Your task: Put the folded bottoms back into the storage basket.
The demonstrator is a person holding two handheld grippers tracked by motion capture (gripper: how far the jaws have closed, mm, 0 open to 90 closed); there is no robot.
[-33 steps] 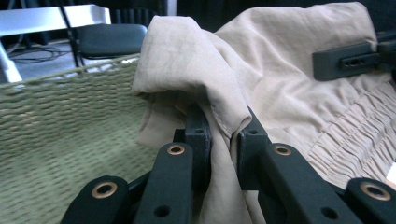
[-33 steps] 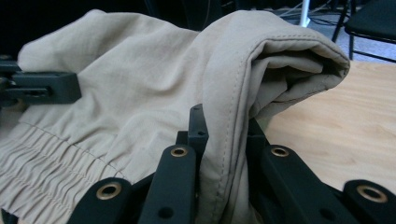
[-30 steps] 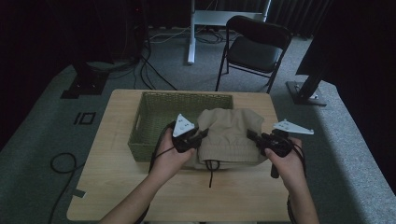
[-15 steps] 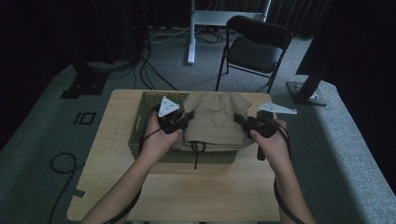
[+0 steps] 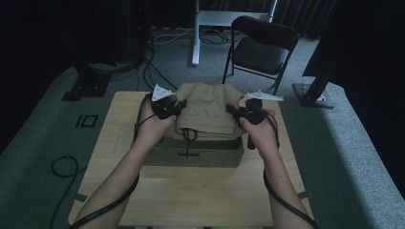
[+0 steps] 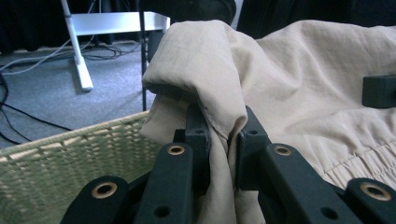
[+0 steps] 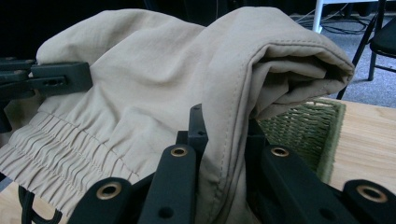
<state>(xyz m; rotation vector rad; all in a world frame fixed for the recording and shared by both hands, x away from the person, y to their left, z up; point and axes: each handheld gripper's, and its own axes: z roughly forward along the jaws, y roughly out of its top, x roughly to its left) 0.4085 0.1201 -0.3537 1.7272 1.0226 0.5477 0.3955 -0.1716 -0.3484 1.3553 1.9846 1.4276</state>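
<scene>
- High view: both grippers, left gripper (image 5: pixel 177 108) and right gripper (image 5: pixel 231 111), are holding the folded beige drawstring garment (image 5: pixel 207 112) above the woven green basket (image 5: pixel 193 156) on the surface (image 5: pixel 210 195); its dangling black cord (image 5: pixel 187 143) could be snagging the basket rim.
- Left gripper view: jaws are pinching one fold (image 6: pixel 219 140); inner layers may be slipping loose.
- Right gripper view: jaws are clamping the other edge (image 7: pixel 229 154); uneven lowering could be unfolding the garment.

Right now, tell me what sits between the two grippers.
In the high view, the folded beige garment spans the stretch between the left gripper and the right gripper, over the woven basket. Each gripper's jaws are shut on a side fold.
</scene>
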